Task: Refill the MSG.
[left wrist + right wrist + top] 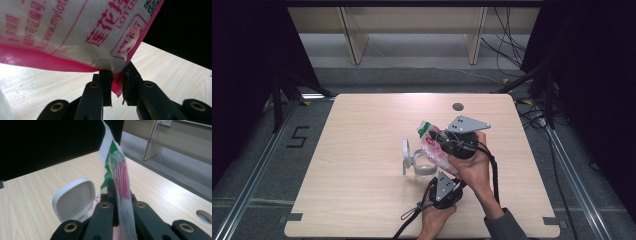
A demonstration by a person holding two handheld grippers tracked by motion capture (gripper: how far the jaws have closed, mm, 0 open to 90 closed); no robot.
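Note:
A white and pink printed plastic bag (435, 148) hangs tilted above the table between both grippers. In the left gripper view my left gripper (116, 82) is shut on the bag's (75, 32) pink lower corner. In the high view that left gripper (446, 175) comes up from below. My right gripper (438, 138) is shut on the bag's upper end, whose green and red-striped edge (120, 170) rises between the right gripper's (120, 192) jaws. Under the bag stands a clear container (424, 167) with its white flip lid (406, 156) raised; the lid (75, 200) sits just left of the right jaws.
The light wooden table (362, 150) has a round cable hole (457, 106) near its far edge, also the hole (205, 216) at the right. Wooden shelf legs (354, 40) and loose cables (507, 45) lie on the floor beyond.

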